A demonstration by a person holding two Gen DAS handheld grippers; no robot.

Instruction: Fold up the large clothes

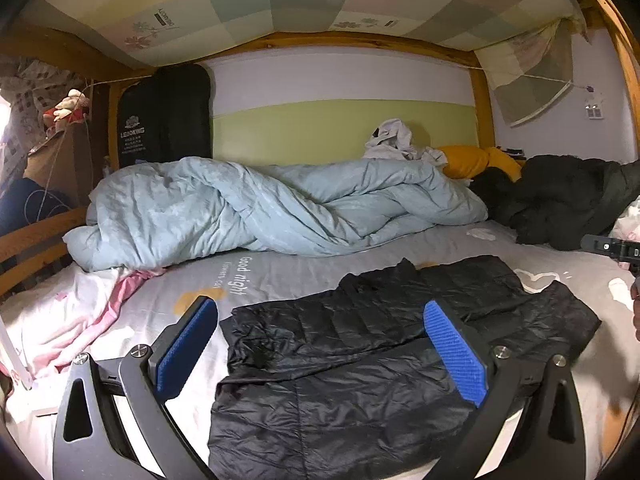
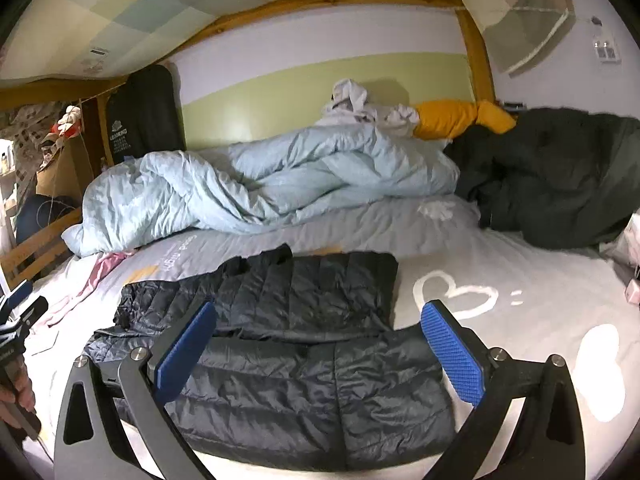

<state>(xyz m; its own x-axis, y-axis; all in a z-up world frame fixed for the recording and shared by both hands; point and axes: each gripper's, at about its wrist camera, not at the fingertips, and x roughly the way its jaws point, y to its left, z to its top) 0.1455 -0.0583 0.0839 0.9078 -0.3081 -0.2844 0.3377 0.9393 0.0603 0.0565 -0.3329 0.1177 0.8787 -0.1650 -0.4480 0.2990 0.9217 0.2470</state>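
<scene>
A black quilted puffer jacket lies partly folded on the grey bed sheet, near the front edge. My left gripper hangs above the jacket's near half with its blue pads wide apart and nothing between them. My right gripper is open too, over the same jacket, blue pads clear of the fabric. Each gripper shows at the edge of the other's view: the right one at far right, the left one at far left with a hand under it.
A crumpled light blue duvet lies across the back of the bed. A dark coat, an orange cushion and a white garment sit at the back right. Pink cloth lies left. Wooden bunk rails frame the bed.
</scene>
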